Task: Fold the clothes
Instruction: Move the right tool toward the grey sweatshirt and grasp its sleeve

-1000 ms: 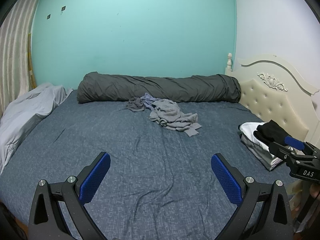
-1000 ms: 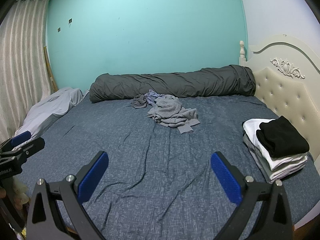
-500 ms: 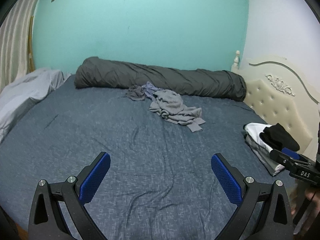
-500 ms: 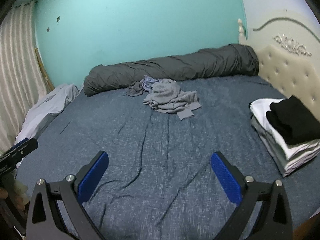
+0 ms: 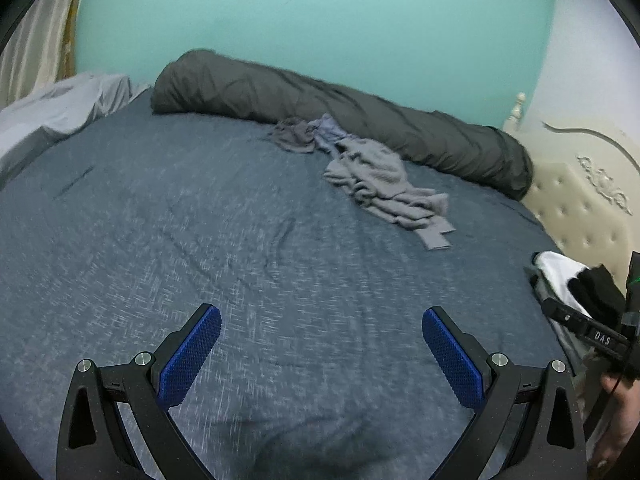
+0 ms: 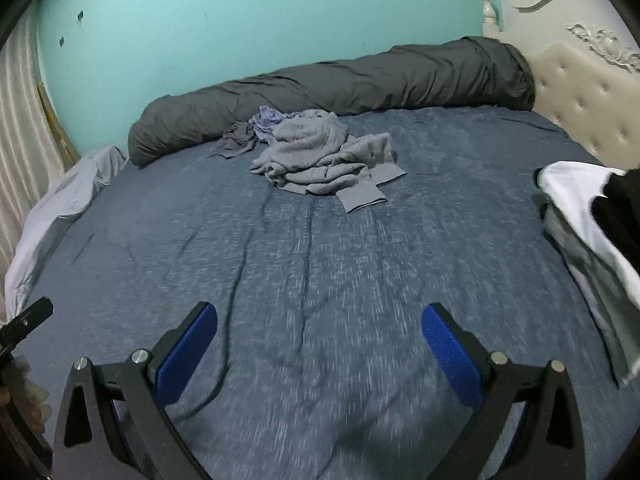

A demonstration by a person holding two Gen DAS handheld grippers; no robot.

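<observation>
Left tongs (image 5: 321,342) and right tongs (image 6: 319,339) agape, empty.

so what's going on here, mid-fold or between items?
Between items. A person holds two sets of tongs over the blue bedsheet; the left tongs and right tongs are both open and empty. A crumpled pile of grey clothes lies unfolded mid-bed, in front of the rolled dark duvet. A stack of folded clothes, white with a black item on top, sits at the bed's right edge near the headboard. Nothing is gripped yet.
</observation>
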